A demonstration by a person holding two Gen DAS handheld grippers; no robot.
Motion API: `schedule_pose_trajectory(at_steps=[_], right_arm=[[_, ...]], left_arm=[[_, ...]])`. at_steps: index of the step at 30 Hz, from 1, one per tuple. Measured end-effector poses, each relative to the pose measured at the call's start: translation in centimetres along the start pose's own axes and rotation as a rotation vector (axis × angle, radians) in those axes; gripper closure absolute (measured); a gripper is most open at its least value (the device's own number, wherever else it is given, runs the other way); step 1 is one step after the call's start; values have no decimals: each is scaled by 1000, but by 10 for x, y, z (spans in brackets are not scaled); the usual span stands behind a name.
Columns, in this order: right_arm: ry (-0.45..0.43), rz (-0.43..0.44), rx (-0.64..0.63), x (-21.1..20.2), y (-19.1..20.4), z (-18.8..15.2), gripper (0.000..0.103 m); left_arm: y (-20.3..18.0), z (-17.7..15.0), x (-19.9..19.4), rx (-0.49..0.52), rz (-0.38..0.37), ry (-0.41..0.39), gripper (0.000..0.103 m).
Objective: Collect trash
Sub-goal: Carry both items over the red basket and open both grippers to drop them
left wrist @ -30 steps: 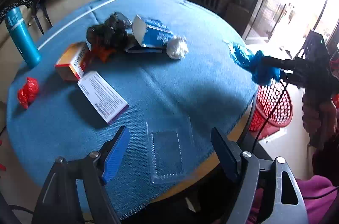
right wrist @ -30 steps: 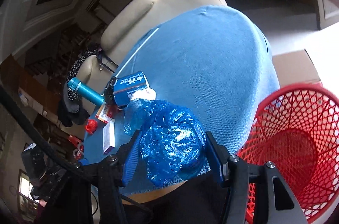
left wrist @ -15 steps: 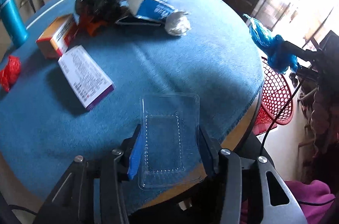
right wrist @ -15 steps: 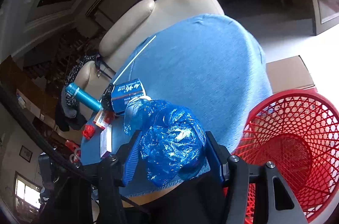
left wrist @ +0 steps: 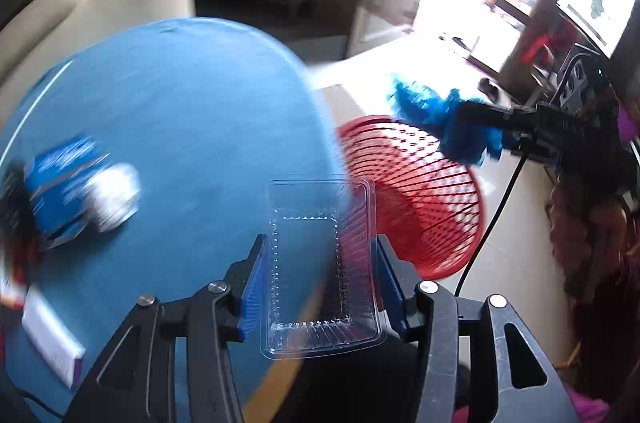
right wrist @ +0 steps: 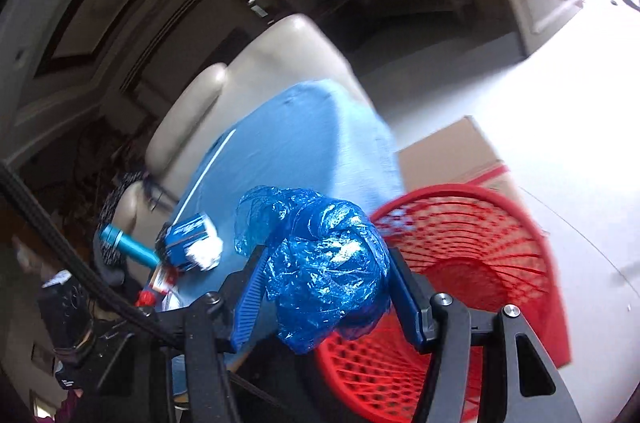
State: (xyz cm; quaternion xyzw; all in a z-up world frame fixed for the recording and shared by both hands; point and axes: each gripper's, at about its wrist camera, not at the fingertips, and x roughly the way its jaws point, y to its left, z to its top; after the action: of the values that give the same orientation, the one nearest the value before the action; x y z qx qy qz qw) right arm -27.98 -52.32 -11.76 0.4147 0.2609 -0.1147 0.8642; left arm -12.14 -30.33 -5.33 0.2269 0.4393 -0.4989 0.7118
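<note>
My left gripper [left wrist: 318, 275] is shut on a clear plastic tray [left wrist: 320, 263] and holds it lifted over the right edge of the round blue table [left wrist: 192, 127], beside the red mesh basket [left wrist: 420, 191]. My right gripper [right wrist: 326, 287] is shut on a crumpled blue plastic bag [right wrist: 320, 263] and holds it above the near rim of the red basket [right wrist: 460, 263]. In the left wrist view the right gripper [left wrist: 472, 115] with the blue bag [left wrist: 440, 119] hangs over the basket's far rim.
On the table lie a blue carton [left wrist: 60, 179], a white crumpled wad [left wrist: 114, 195] and a white-and-purple box [left wrist: 52, 339]. A teal bottle [right wrist: 128, 243] stands at the table's far side. A beige sofa [right wrist: 256, 71] is behind. A cardboard box [right wrist: 448, 151] stands by the basket.
My left gripper lifted the clear tray off the table and swung right toward the basket. My right gripper carried the blue bag from the table edge to over the basket.
</note>
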Motion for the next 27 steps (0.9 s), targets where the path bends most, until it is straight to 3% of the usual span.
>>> schedule_pose_trajectory(at_steps=[5,11,16,20,27], right_arm=[[4,-26,94,-17,-37,-7,38],[-13,7,159,-25,-55,-8,29],[-14,23,135,-13,-39,-1,29],[36,51,45,16,0,1,29],[143,116,-106,69,72,-2,29]], left_arm=[[-33,29,30,41,-107,25,45],[-29,30,33,47,-77,22,42],[10,15,16,-19,29,4,42],[54,-6,-7,-102,159,-15,41],[167,-65,-57,-419,358,-26,41]])
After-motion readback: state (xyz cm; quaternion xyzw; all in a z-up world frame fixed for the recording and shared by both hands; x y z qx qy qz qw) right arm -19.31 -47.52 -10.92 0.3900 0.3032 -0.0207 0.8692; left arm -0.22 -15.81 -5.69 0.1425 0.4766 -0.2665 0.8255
